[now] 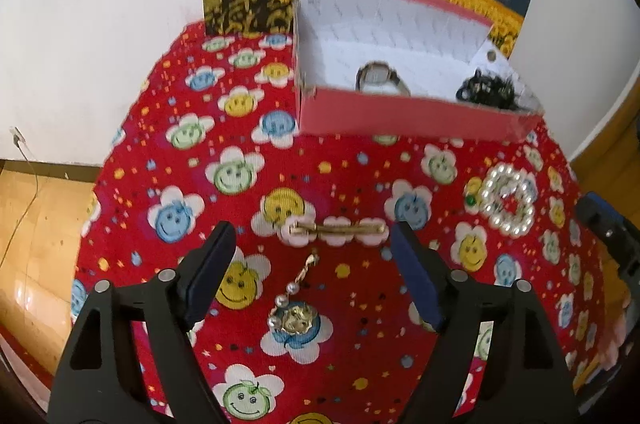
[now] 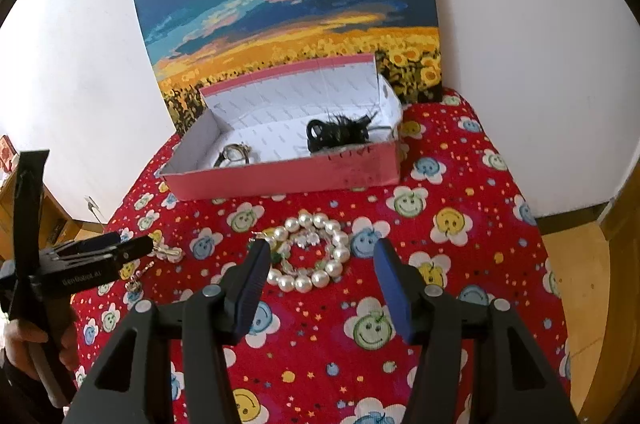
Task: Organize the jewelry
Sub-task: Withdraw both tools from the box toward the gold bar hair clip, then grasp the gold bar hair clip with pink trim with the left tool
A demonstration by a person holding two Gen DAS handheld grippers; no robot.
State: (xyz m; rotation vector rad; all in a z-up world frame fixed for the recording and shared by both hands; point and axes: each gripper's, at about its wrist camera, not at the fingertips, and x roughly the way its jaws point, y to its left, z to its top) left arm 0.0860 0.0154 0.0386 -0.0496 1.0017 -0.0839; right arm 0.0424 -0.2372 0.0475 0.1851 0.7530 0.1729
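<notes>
A pink box (image 1: 400,114) (image 2: 288,178) with a white inside stands at the back of the table; a watch (image 1: 380,78) (image 2: 234,154) and a black tangled piece (image 1: 486,90) (image 2: 340,132) lie in it. On the red cloth lie a gold hair clip with pale flowers (image 1: 338,230), a gold pendant with small pearls (image 1: 294,312) and a pearl bracelet (image 1: 508,202) (image 2: 310,252). My left gripper (image 1: 312,236) is open above the clip and pendant. My right gripper (image 2: 320,256) is open just short of the pearl bracelet, with nothing between its pads.
The red smiley-flower cloth (image 1: 200,184) covers the table up to a white wall. A sunflower painting (image 2: 288,16) leans behind the box. Seen from the right wrist, the left gripper (image 2: 132,248) and a hand (image 2: 24,344) are at the left. Wooden floor (image 1: 36,244) lies beyond the table's edges.
</notes>
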